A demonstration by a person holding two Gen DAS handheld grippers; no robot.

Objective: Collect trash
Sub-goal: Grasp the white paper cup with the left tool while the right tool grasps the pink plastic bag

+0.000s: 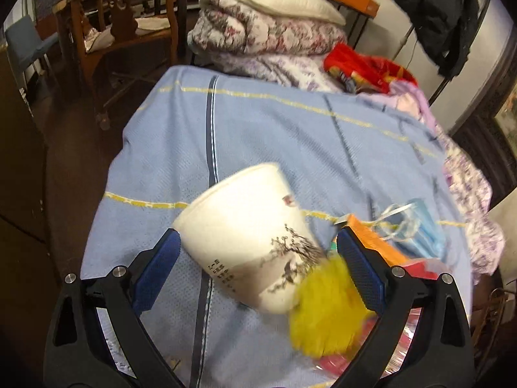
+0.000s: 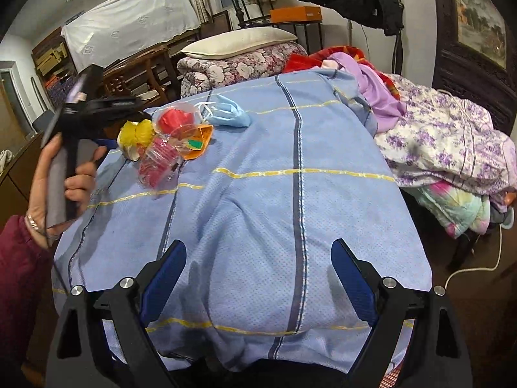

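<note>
A white paper cup (image 1: 248, 236) with an ink tree print lies tilted on the blue bedspread (image 1: 265, 129), between the open fingers of my left gripper (image 1: 258, 258); neither pad clearly touches it. Yellow crumpled trash (image 1: 326, 310) lies by its base. An orange wrapper (image 1: 371, 239), a blue face mask (image 1: 420, 229) and red wrappers (image 1: 423, 268) lie to the right. In the right wrist view the same pile shows far left: yellow trash (image 2: 135, 134), red wrappers in clear plastic (image 2: 160, 161), orange wrapper (image 2: 197, 142), mask (image 2: 226, 113). My right gripper (image 2: 258, 274) is open and empty above the bedspread (image 2: 258, 213).
Folded floral quilts and a pillow (image 1: 278, 3) sit at the bed's far end. Loose clothes and a purple floral blanket (image 2: 452, 142) lie along the right side. A wooden chair (image 1: 122, 29) stands left of the bed. A dark jacket (image 1: 436, 9) hangs at the back right.
</note>
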